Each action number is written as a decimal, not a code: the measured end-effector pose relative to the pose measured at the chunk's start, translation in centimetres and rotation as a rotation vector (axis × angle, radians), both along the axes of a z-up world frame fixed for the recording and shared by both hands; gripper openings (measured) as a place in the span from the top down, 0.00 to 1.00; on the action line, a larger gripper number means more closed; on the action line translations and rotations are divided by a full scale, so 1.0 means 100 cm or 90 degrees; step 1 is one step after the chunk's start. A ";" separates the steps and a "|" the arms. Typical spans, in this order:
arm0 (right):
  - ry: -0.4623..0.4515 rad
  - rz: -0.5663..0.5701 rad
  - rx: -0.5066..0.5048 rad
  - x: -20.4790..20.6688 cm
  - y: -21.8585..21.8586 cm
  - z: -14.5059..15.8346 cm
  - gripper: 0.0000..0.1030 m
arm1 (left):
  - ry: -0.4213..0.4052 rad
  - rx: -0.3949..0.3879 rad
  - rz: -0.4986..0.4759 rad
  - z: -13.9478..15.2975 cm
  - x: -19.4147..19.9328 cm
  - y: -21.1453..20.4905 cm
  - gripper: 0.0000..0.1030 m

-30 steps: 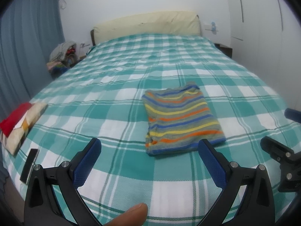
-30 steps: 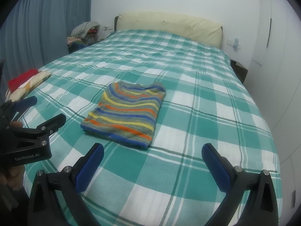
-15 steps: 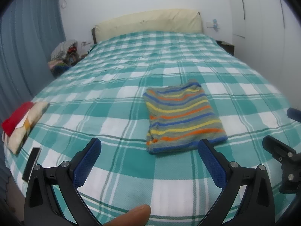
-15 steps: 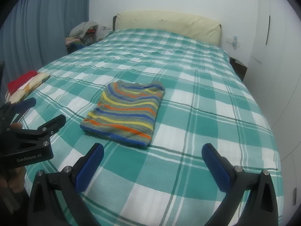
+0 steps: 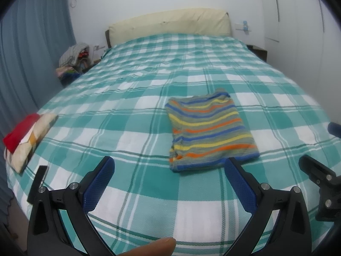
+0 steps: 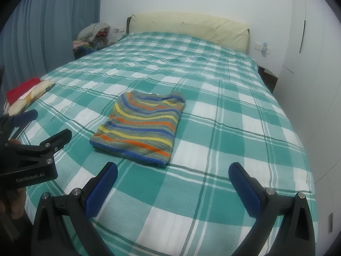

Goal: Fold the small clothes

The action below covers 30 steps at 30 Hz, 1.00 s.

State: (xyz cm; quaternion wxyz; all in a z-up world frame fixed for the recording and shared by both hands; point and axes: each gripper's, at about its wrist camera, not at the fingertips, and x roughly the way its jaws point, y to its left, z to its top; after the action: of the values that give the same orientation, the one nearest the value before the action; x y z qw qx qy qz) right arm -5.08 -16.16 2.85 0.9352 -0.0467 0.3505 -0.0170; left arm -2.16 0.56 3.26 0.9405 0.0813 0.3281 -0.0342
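Note:
A folded striped garment (image 5: 210, 129) (image 6: 141, 125) in blue, orange, yellow and grey lies flat on the green checked bed (image 5: 136, 98) (image 6: 223, 111). My left gripper (image 5: 169, 168) is open, held back from the garment's near edge, nothing between its blue pads. My right gripper (image 6: 172, 172) is open too, just short of the garment's near right corner. In the right wrist view the left gripper's black body (image 6: 34, 151) shows at the left edge, gripped by a hand.
A folded stack with a red piece and a cream patterned piece (image 5: 27, 135) (image 6: 25, 95) lies at the bed's left edge. A black flat object (image 5: 37, 183) rests beside it. A clothes pile (image 5: 72, 61) sits by the headboard, curtains on the left, wardrobe on the right.
Both grippers have drawn back and risen slightly from the folded garment. The garment itself has not moved.

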 end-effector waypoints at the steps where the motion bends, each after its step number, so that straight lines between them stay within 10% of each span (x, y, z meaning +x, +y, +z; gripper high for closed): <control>1: 0.001 0.000 -0.002 -0.001 0.001 0.001 0.01 | 0.001 0.001 0.000 0.000 0.000 0.000 0.00; 30: 0.000 -0.018 -0.026 -0.004 0.004 0.006 0.01 | 0.025 -0.013 -0.014 0.003 -0.004 -0.004 0.00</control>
State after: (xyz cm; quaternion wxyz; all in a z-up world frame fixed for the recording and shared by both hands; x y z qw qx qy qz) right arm -5.49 -15.74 3.49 0.9337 -0.0608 0.3510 -0.0372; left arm -2.60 0.19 3.55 0.9344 0.0743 0.3449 -0.0494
